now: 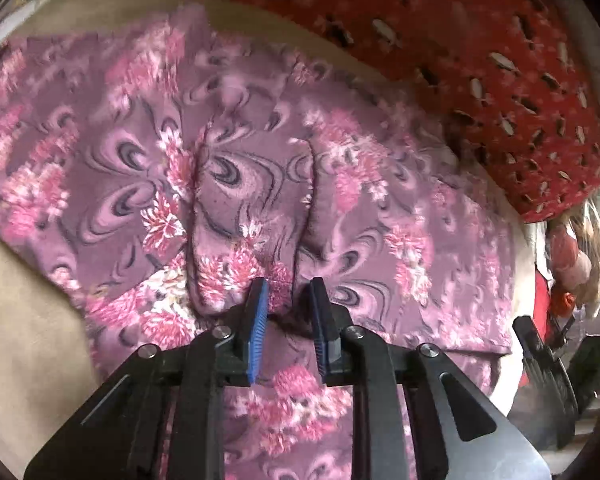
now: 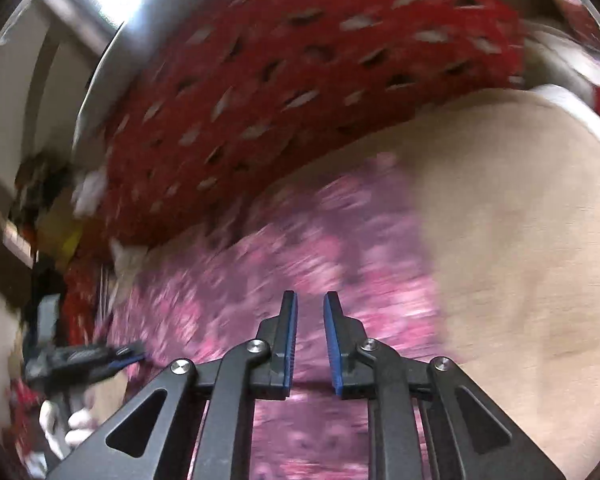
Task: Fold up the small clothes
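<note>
We see the purple floral garment (image 1: 260, 184) spread over a tan cloth surface (image 1: 24, 344), filling most of the left wrist view. Our left gripper (image 1: 289, 292) sits low over the near part of it, its blue-padded fingers a little apart with a bunched fold of the fabric rising between them (the pads look to be against the cloth, though we cannot tell whether they pinch it). A raised ridge of fabric runs away from the fingertips toward the middle of the garment.

In the right wrist view the garment (image 2: 300, 248) is blurred; our right gripper (image 2: 310, 300) hangs above it with a narrow gap between its fingers and nothing in that gap. The left gripper (image 2: 128, 354) shows at that view's left edge, at the cloth's border.

The garment's far edge lies just beside a red patterned cloth (image 1: 480, 60), nearly touching it. To the left of the garment in the left wrist view, and to its right in the right wrist view (image 2: 520, 240), bare tan surface stretches away. Our right gripper (image 1: 540, 360) appears at the right edge of the left wrist view, just beyond the garment's right border.
</note>
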Motion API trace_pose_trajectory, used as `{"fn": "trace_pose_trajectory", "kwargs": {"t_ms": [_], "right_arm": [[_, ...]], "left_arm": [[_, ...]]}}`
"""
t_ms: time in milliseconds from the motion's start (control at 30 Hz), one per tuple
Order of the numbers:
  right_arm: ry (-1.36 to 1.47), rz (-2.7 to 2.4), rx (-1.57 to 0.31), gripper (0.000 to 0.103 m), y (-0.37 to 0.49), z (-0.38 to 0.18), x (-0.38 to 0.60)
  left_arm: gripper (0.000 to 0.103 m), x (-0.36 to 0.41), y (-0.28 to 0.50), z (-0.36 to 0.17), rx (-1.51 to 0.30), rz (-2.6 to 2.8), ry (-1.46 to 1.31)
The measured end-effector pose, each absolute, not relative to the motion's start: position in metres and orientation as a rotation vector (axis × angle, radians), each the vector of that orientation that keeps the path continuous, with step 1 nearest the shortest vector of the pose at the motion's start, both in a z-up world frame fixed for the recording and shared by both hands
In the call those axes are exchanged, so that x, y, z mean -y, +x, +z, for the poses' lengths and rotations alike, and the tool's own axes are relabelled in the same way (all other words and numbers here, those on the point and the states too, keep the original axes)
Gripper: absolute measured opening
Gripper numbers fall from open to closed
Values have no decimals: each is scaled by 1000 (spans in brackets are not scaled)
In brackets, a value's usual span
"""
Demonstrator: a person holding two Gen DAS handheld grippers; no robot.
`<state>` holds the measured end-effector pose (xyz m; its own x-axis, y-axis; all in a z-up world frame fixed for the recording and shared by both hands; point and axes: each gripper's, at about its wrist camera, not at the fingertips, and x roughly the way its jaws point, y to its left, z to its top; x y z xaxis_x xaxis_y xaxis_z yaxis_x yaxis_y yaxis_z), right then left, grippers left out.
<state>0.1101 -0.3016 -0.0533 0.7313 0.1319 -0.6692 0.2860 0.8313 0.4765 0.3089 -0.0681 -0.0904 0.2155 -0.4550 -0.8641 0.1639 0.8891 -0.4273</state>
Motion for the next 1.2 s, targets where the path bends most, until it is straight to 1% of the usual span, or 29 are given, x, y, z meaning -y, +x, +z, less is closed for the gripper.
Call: {"fn": "trace_pose_trajectory", "kwargs": {"t_ms": [100, 167, 200, 233, 267, 300, 333, 400, 467, 533, 567, 633, 700, 767, 900, 933, 967, 1000, 1033, 1200], "right_arm": [[583, -22, -795, 17, 135, -61, 266], [571, 10, -815, 20, 154, -63, 245], [562, 37, -822, 21, 166, -63, 230], [558, 59, -828, 22, 175, -64, 219], [555, 76, -835, 23, 183, -64, 205], [553, 94, -840, 23, 192, -65, 193], [553, 118, -848, 25, 202, -67, 179], [535, 142, -868, 28, 213, -73, 159], [502, 150, -935, 41, 225, -92, 137], [440, 121, -870, 43, 222, -99, 122], [409, 132, -841, 50, 218, -100, 117], [342, 140, -788, 51, 209, -102, 108], [336, 139, -789, 53, 208, -101, 106], [342, 152, -786, 55, 208, -101, 105], [357, 163, -779, 56, 208, -101, 109], [366, 168, -777, 56, 208, -101, 110], [373, 172, -775, 56, 207, -101, 112], [382, 177, -772, 56, 205, -102, 114], [388, 181, -769, 56, 205, -102, 115], [400, 190, -763, 56, 205, -103, 116]], "left_arm": [[18, 56, 307, -78, -1287, -483, -312], [18, 36, 306, -67, -1269, -494, -324], [21, 22, 308, -58, -1245, -491, -323], [25, 8, 313, -51, -1229, -481, -325], [37, -6, 317, -44, -1211, -462, -329], [45, -28, 322, -38, -1186, -426, -337], [55, -44, 327, -37, -1171, -392, -344], [56, -77, 336, -36, -1149, -306, -362], [56, -125, 351, -37, -1156, -210, -383], [56, -165, 365, -38, -1159, -110, -382], [56, -184, 373, -39, -1165, -66, -370], [56, -209, 386, -44, -1189, 2, -352], [56, -222, 397, -48, -1212, 38, -336], [56, -223, 407, -54, -1220, 77, -300], [56, -218, 426, -70, -1240, 179, -152], [56, -219, 430, -77, -1248, 213, -125], [43, -220, 432, -81, -1259, 234, -129], [11, -225, 433, -84, -1266, 224, -163], [5, -227, 434, -86, -1281, 202, -206], [5, -213, 422, -69, -1261, 112, -243]]}}
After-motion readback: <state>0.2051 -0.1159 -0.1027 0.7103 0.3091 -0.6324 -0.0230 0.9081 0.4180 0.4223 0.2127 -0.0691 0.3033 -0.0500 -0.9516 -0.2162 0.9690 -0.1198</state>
